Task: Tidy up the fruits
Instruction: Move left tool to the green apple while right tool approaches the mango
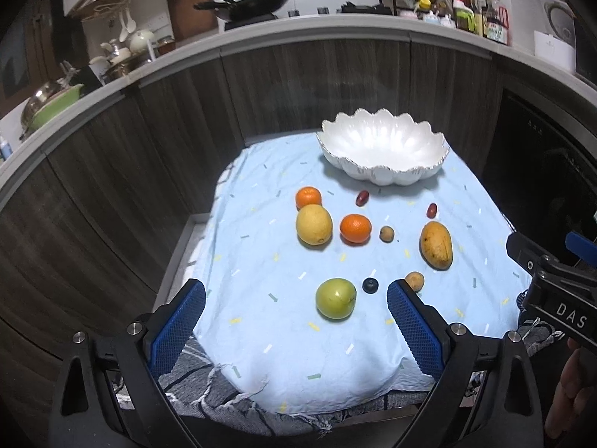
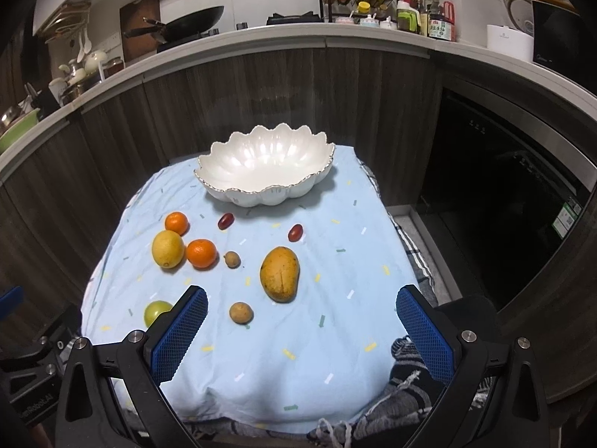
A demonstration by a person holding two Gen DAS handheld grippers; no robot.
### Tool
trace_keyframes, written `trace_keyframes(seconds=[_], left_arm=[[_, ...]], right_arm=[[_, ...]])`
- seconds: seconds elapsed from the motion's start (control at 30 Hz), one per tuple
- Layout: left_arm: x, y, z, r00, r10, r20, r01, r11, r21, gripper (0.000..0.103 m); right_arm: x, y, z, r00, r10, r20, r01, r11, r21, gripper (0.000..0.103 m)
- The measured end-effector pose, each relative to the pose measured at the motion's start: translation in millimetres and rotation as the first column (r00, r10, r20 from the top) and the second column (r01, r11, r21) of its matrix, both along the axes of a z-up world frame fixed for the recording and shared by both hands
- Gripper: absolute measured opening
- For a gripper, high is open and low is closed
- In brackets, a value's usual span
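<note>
Green apple lies between left gripper pads — untouched.

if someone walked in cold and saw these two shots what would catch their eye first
Most likely the white scalloped bowl, standing empty at the far end of the pale blue cloth. Next, the loose fruit spread in front of it: a mango right of centre, a yellow citrus and two oranges on the left, and a green apple nearest the left gripper, which is open and empty, like the right gripper.

An empty scalloped white bowl sits upright behind scattered fruit: a mango, a lemon, two oranges and a green apple.
</note>
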State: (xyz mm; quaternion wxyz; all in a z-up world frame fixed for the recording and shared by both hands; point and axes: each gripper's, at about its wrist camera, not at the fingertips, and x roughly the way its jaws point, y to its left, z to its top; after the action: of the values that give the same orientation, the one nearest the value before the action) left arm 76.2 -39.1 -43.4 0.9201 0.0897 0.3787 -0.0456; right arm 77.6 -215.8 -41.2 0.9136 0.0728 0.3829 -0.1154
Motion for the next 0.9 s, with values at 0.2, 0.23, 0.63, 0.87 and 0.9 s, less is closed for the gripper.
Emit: trace_keyframes(seconds=[0.2,0.23,0.63,0.87,0.9], left_arm=[[21.8,-10.0,-17.2,0.998,-0.034,-0.052,0.035,0.999,0.016,0.1],[25.3,-11.4,-20.4,0.998,-0.039,-0.059,0.04,0.999,0.017,0.1],[56.4,-18.7,-56.4,0.987,-0.07,-0.144,0.07,0.998,-0.006,0.1],[72.8,-22.4,-80.3,0.978,-0.077,-0.193,0.081,0.997,0.013,0.09],[75.4,-22.9,-84.8,0.976,-0.078,-0.204,0.083,0.996,0.015,0.09]], right_arm=[[19.9,-4.1,-14.7,0.999,0.008,-0.039,-0.008,1.0,0.008,0.102],[23.0,-4.6,-17.3,0.999,0.01,-0.045,-0.01,1.0,0.007,0.102],[52.3,-7.2,-51.0,0.993,0.034,-0.114,-0.036,0.999,-0.009,0.102],[69.3,-6.6,-67.6,0.989,0.043,-0.142,-0.047,0.999,-0.023,0.102],[71.5,-6.0,-69.8,0.989,0.045,-0.144,-0.049,0.999,-0.024,0.102]])
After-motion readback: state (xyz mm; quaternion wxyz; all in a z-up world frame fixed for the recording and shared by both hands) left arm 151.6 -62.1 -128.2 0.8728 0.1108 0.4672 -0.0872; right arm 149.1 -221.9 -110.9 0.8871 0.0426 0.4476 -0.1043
